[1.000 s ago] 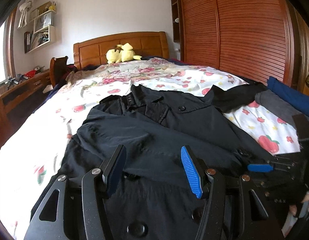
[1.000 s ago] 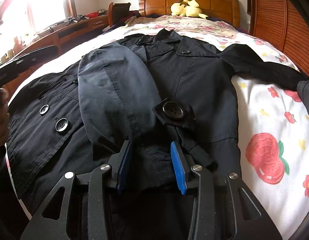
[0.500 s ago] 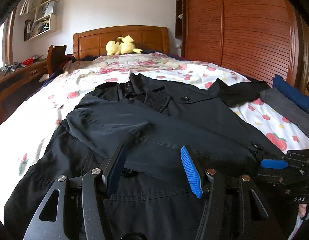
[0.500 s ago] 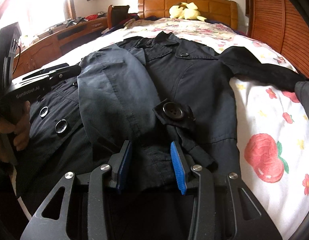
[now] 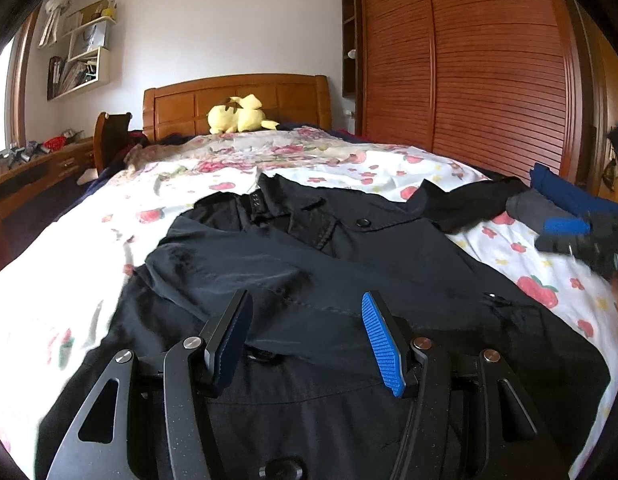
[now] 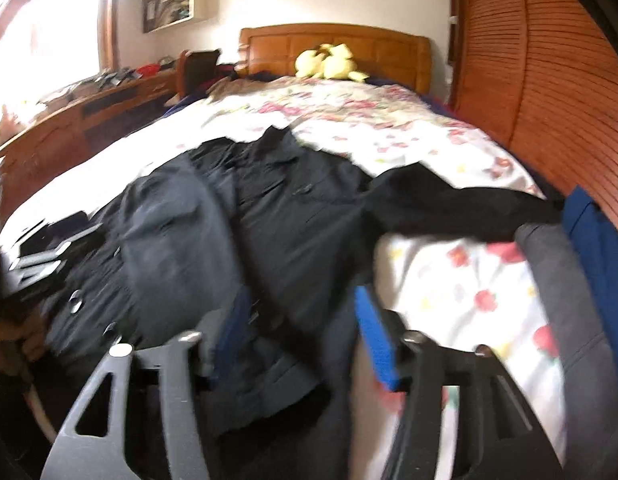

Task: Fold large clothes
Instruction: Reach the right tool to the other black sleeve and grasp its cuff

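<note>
Moments after releasing the folded sleeve, the right claw has just been opening, nothing gripped, above the black coat on the bed; the left claw hovers half-open, so the other sleeve, toward the bed's right edge, likely comes next.

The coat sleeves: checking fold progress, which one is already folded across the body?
The left-side sleeve lies across the chest; the other sleeve still stretches out over the floral bedspread.
</note>
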The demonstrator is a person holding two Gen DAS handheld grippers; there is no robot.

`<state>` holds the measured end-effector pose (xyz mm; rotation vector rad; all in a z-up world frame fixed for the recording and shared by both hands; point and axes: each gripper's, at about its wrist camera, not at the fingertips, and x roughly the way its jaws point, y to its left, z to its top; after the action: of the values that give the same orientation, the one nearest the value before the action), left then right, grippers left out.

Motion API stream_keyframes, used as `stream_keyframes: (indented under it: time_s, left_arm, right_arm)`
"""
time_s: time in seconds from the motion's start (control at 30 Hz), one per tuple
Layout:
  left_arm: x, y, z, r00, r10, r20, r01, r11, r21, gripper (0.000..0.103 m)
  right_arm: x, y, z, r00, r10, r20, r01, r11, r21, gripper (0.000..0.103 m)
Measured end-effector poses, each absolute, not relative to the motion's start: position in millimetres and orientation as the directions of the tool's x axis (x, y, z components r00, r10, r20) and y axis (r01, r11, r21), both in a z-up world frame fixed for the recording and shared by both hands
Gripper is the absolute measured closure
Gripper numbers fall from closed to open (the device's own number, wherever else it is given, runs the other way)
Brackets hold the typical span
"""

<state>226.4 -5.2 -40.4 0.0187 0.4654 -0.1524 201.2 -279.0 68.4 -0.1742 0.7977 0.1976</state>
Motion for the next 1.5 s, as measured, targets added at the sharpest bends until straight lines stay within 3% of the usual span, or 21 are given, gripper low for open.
stream_keyframes:
  time_s: [0.27, 0.6, 1.03, 1.13, 1.2, 1.3, 1.5]
  left_arm:
    - [219, 21, -27, 0.884, -0.167, -0.438, 0.15, 0.986, -0.073, 0.044]
    - [218, 31, -24, 0.883, -0.164, -0.439, 0.135, 0.986, -0.099, 0.044]
    - [221, 30, -25, 0.876, -0.168, -0.452, 0.142, 0.986, -0.091, 0.044]
    - [221, 30, -25, 0.876, -0.167, -0.453, 0.141, 0.986, -0.091, 0.044]
    - [221, 29, -24, 0.875, -0.167, -0.455, 0.142, 0.986, -0.089, 0.044]
    - [221, 28, -24, 0.874, -0.168, -0.455, 0.144, 0.986, -0.088, 0.044]
    - [219, 27, -25, 0.878, -0.167, -0.449, 0.143, 0.986, -0.089, 0.044]
  right_arm:
    - [282, -321, 53, 0.657, -0.025, -0.753, -0.106, 0.986, -0.126, 0.023]
    - [367, -400, 7, 0.582, -0.103, -0.806, 0.094, 0.994, -0.058, 0.023]
    - [408, -449, -14, 0.549, -0.07, -0.833, 0.229, 0.971, 0.07, 0.023]
    - [414, -458, -13, 0.554, -0.06, -0.83, 0.265, 0.958, 0.107, 0.049]
    - [421, -457, -12, 0.549, -0.075, -0.833, 0.265, 0.96, 0.088, 0.078]
    - [424, -442, 0, 0.573, -0.095, -0.814, 0.19, 0.982, 0.019, 0.091]
    - [409, -371, 45, 0.652, 0.014, -0.758, -0.042, 0.999, -0.018, 0.093]
